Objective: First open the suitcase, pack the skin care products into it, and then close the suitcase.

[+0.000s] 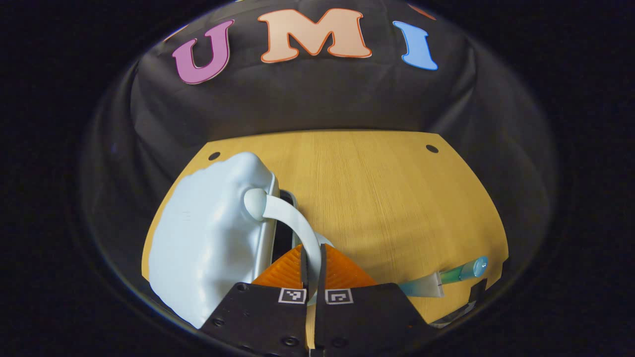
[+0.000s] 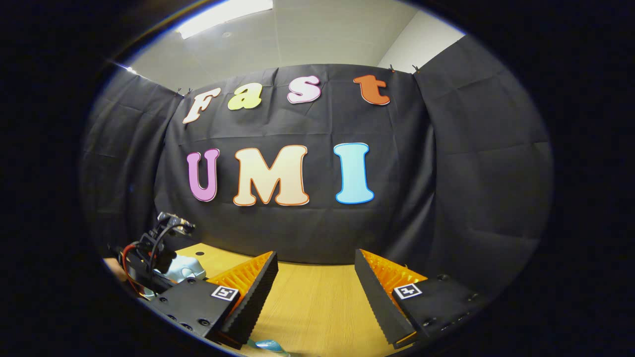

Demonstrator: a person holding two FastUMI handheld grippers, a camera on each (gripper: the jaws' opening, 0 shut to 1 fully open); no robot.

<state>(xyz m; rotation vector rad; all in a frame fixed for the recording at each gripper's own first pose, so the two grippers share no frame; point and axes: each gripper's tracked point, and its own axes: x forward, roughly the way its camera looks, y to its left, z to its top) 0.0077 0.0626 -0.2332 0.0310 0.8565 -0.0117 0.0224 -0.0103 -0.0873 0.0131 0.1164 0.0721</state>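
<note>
A small pale blue suitcase (image 1: 208, 238) lies on the wooden table (image 1: 387, 198) at the left in the left gripper view. A dark gap shows along its seam. Its curved handle (image 1: 292, 213) arches from a round knob down into my left gripper (image 1: 312, 250), which is shut on it. A green-blue skin care tube (image 1: 449, 278) with a clear cap lies near the table's front right edge. In the right gripper view my right gripper (image 2: 317, 290) hovers open above the table with nothing between its fingers. The suitcase (image 2: 182, 270) shows far to its left.
The black cloth wall rises right behind the table's far edge (image 1: 317, 131). Bare wood spreads across the middle and right of the table (image 2: 317, 307). The left gripper's housing with red and black cables (image 2: 149, 253) stands by the suitcase.
</note>
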